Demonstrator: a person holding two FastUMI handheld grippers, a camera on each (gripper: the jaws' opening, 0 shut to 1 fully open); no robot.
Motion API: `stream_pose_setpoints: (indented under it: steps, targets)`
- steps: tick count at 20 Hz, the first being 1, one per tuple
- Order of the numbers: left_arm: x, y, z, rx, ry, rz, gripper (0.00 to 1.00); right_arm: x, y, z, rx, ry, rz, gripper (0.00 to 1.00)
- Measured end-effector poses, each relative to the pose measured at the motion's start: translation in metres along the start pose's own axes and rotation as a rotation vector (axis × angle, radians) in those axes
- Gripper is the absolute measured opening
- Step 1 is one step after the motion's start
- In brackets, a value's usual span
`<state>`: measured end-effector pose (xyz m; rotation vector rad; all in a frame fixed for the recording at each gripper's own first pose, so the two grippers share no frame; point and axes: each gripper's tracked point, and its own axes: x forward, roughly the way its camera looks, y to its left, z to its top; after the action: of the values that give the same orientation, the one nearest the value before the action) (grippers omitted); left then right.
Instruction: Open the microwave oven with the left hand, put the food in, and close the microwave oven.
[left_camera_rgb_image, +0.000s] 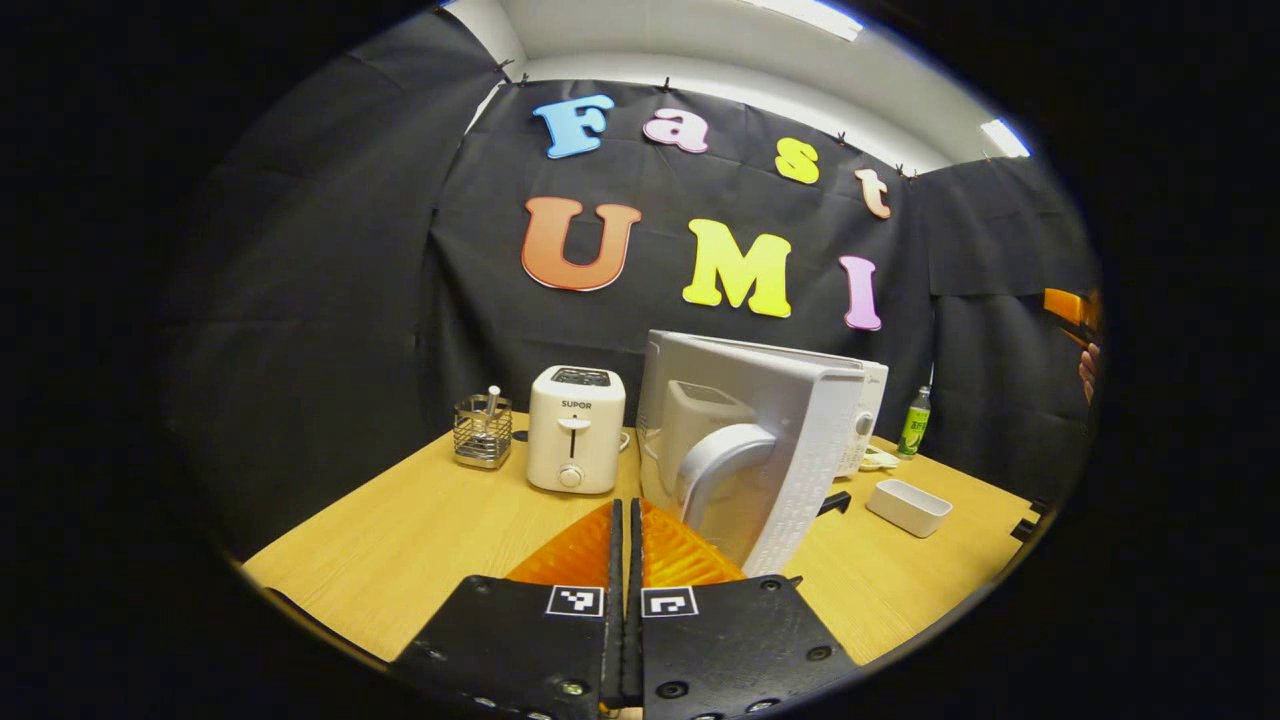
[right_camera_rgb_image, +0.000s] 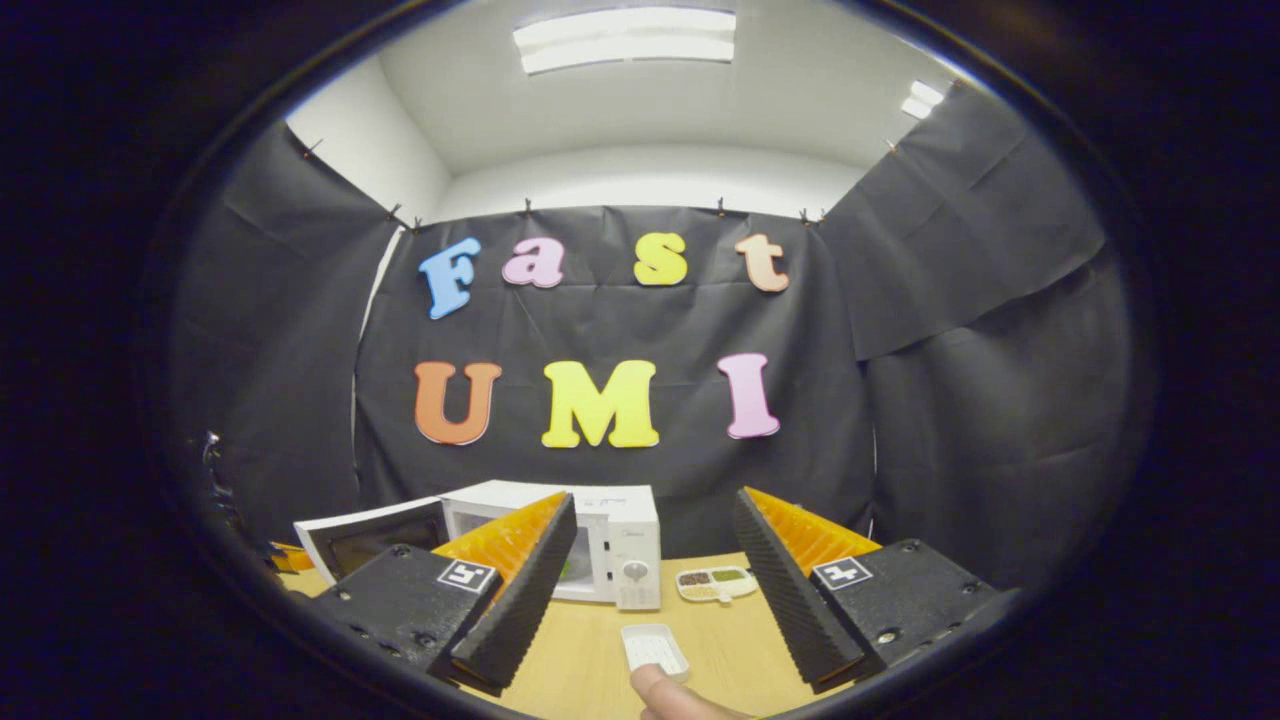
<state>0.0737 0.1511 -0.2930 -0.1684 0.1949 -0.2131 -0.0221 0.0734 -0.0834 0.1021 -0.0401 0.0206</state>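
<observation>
Microwave (right_camera_rgb_image: 600, 545) door (right_camera_rgb_image: 370, 535) hangs open; white dish (right_camera_rgb_image: 654, 648) lies between the spread right gripper (right_camera_rgb_image: 645, 590); left gripper (left_camera_rgb_image: 624, 540) pressed together.

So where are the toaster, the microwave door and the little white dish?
toaster (left_camera_rgb_image: 575, 430), left gripper view, on its front face.
microwave door (left_camera_rgb_image: 770, 450), left gripper view, on the swung-open door's outer side.
white dish (right_camera_rgb_image: 654, 649), right gripper view, on its inside bottom.

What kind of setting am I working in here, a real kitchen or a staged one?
Likely a staged kitchen booth: black cloth walls surround one wooden table carrying a microwave oven with its door open, a toaster and a white dish.
</observation>
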Motion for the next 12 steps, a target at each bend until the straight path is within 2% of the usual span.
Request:
stream_pose_setpoints:
  steps: [1,2,3,4,5,6,7,8,9,11,12]
  targets:
    - [0.004,-0.012,-0.005,0.007,0.009,-0.034,0.00,0.000,0.000,-0.009,-0.001,0.031,0.001,1.00]
    - [0.008,-0.023,-0.006,0.014,0.008,-0.067,0.00,0.001,0.001,-0.016,0.001,0.065,0.015,0.91]
    - [0.010,-0.032,-0.008,0.020,0.004,-0.095,0.00,0.001,0.003,-0.019,0.020,0.087,0.033,0.92]
    - [0.014,-0.042,-0.009,0.021,0.005,-0.121,0.00,0.001,0.003,-0.021,0.047,0.104,0.052,1.00]
    - [0.019,-0.053,-0.010,0.025,0.008,-0.145,0.00,0.002,0.001,-0.024,0.078,0.122,0.060,0.92]
    - [0.024,-0.064,-0.011,0.028,0.002,-0.170,0.00,0.003,-0.005,-0.027,0.104,0.141,0.059,0.91]
    - [0.030,-0.077,-0.012,0.034,0.003,-0.197,0.00,0.003,-0.011,-0.030,0.119,0.152,0.053,1.00]
    - [0.036,-0.091,-0.015,0.037,0.004,-0.225,0.00,0.003,-0.019,-0.028,0.124,0.148,0.038,0.92]
    - [0.043,-0.102,-0.018,0.044,0.012,-0.246,0.00,0.003,-0.027,-0.025,0.124,0.134,0.019,1.00]
    - [0.055,-0.124,-0.019,0.058,0.013,-0.278,0.00,0.001,-0.040,-0.022,0.106,0.115,-0.010,1.00]
    - [0.061,-0.135,-0.018,0.058,0.015,-0.284,0.00,0.000,-0.044,-0.021,0.088,0.106,-0.011,0.91]
